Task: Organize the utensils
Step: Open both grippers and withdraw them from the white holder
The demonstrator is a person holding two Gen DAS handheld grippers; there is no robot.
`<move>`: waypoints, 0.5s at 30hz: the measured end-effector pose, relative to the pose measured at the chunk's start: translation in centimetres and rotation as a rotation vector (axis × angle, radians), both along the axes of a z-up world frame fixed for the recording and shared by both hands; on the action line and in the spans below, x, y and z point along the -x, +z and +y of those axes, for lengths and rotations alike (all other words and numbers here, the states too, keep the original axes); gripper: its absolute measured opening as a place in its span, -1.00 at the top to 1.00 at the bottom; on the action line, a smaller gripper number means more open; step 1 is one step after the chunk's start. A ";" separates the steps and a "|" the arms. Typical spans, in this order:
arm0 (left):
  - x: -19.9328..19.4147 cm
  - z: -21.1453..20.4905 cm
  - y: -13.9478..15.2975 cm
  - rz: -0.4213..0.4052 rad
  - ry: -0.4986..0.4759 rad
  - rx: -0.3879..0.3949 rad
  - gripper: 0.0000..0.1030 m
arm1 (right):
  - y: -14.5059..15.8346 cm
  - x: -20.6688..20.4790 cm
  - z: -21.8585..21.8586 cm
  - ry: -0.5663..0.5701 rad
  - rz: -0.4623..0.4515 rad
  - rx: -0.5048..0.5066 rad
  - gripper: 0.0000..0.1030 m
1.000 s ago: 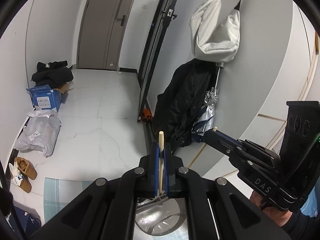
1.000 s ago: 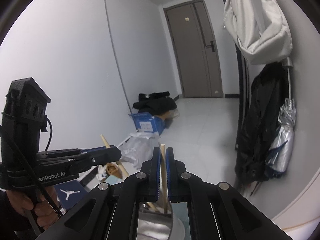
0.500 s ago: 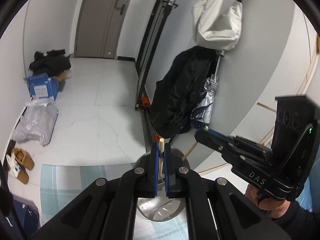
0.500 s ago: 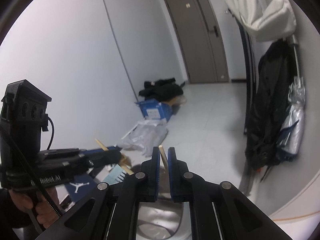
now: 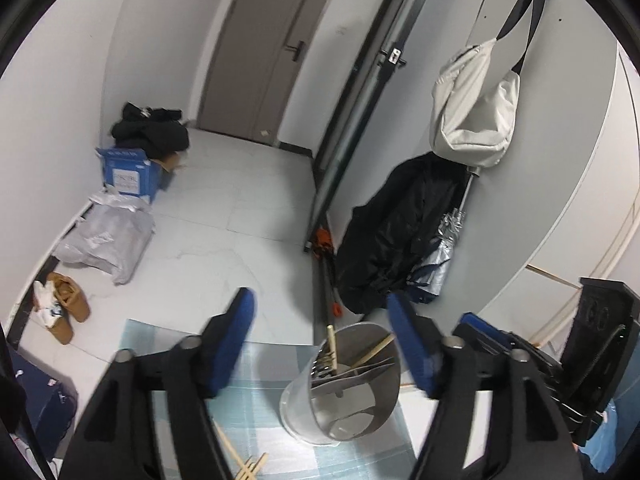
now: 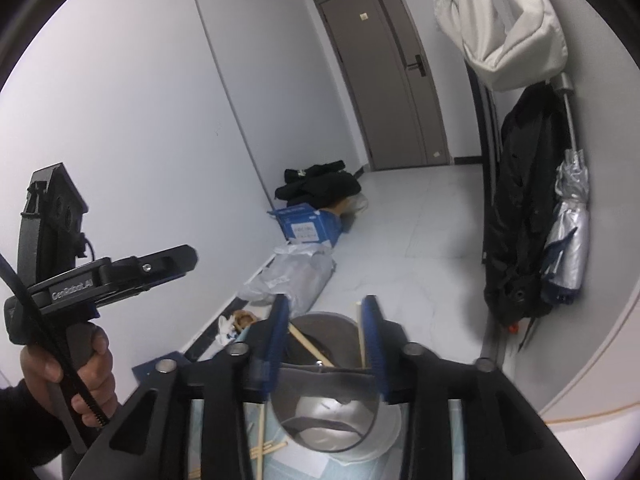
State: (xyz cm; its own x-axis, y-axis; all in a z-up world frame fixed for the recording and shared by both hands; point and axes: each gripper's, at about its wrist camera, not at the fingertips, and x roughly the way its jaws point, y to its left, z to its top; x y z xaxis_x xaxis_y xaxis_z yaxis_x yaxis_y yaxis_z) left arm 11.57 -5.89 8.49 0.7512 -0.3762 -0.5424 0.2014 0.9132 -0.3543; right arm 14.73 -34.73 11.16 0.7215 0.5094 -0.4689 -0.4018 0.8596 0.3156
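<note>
A round metal utensil holder (image 5: 352,412) with inner dividers stands on a pale blue mat (image 5: 264,392). It holds forks and two wooden chopsticks (image 5: 372,350). My left gripper (image 5: 320,308) hangs just above and before the holder, its jaws opening wide with nothing between the blue pads. In the right wrist view my right gripper (image 6: 325,312) hovers over the holder (image 6: 332,424), jaws opening. One chopstick (image 6: 361,336) stands in the holder close beside its right pad, another (image 6: 308,346) leans across. Loose chopsticks (image 5: 244,464) lie on the mat.
A hand (image 6: 80,364) holds the left gripper's handle. A black coat (image 5: 400,232), a folded umbrella (image 5: 444,248) and a white bag (image 5: 476,116) hang on the right wall. A blue box (image 5: 128,172), a plastic bag (image 5: 108,236) and shoes (image 5: 64,312) sit along the left wall.
Both grippers were shut on an upright chopstick each; both have now spread their pads and the chopsticks stand in the holder. Both views have tipped down toward the holder.
</note>
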 end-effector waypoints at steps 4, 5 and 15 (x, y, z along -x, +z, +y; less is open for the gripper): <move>0.9 0.3 0.7 -0.008 0.012 -0.030 -0.77 | 0.9 1.4 0.6 -0.019 -0.015 -0.004 -0.20; 1.0 0.6 0.8 -0.012 0.022 -0.034 -0.78 | 1.1 1.8 0.6 -0.023 -0.016 -0.007 -0.25; 4.7 2.9 0.9 -0.061 0.146 -0.061 -0.97 | 2.1 6.6 3.0 -0.017 -0.086 0.015 -0.57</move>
State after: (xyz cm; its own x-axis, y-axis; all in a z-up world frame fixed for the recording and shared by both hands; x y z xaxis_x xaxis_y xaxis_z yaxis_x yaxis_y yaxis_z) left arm 6.83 -2.97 9.42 0.8274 -0.2284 -0.5130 0.0845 0.9538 -0.2883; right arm 8.12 -31.77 13.26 0.7680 0.4903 -0.4120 -0.4124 0.8708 0.2677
